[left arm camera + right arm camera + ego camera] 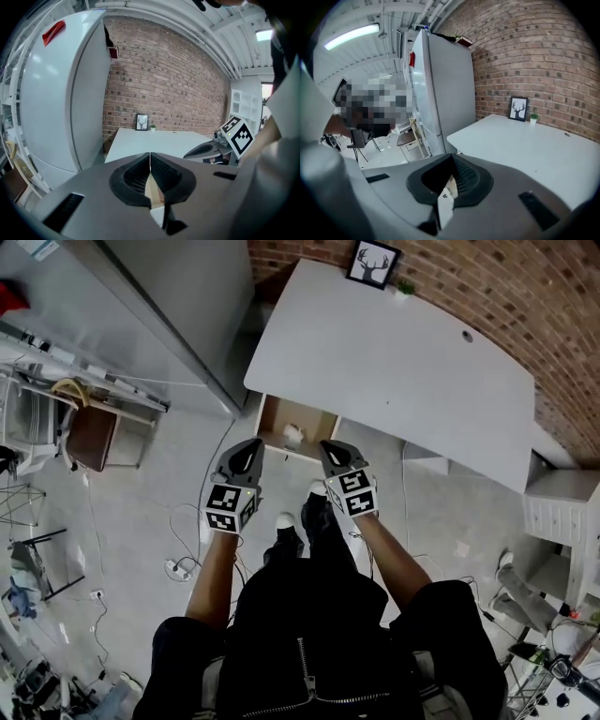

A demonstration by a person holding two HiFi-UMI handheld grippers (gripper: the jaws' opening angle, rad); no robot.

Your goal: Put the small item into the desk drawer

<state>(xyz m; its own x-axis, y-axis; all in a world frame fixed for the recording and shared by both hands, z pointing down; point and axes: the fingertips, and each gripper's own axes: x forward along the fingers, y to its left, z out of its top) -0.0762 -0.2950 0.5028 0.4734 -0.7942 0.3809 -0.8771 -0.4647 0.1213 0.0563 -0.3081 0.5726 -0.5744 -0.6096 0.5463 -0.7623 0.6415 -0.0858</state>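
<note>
**Desk:** Any writing you can read off?

**Me:** Not much. The marker cubes (pixel 232 507) on my grippers carry b/w square patterns. The framed pic (pixel 372 263) at the back of the surface (pixel 394 362) shows a black antlered deer head on white. There's a red tag (pixel 54 30) high on the fridge (pixel 61 93), too small for me to read.

**Desk:** Grippers?

**Me:** My left gripper (pixel 150 155) is fully closed, ribbed pads meeting at the tips, nothing btwn them. My right gripper (pixel 452 157) is the same — closed tight and holding nothing. Both gripper views look out across the top of the surface toward the brick wall (pixel 534 61).

**Desk:** And the small item?

**Me:** The small item (pixel 292 434) is in the drawer (pixel 274 420). The drawer stands open under the surface's near edge, at the fridge end. The item's white and lies on the brown drawer floor, about mid-width. In the head view my two gripper tips sit either side of it at the drawer front — neither one touches it.
</note>
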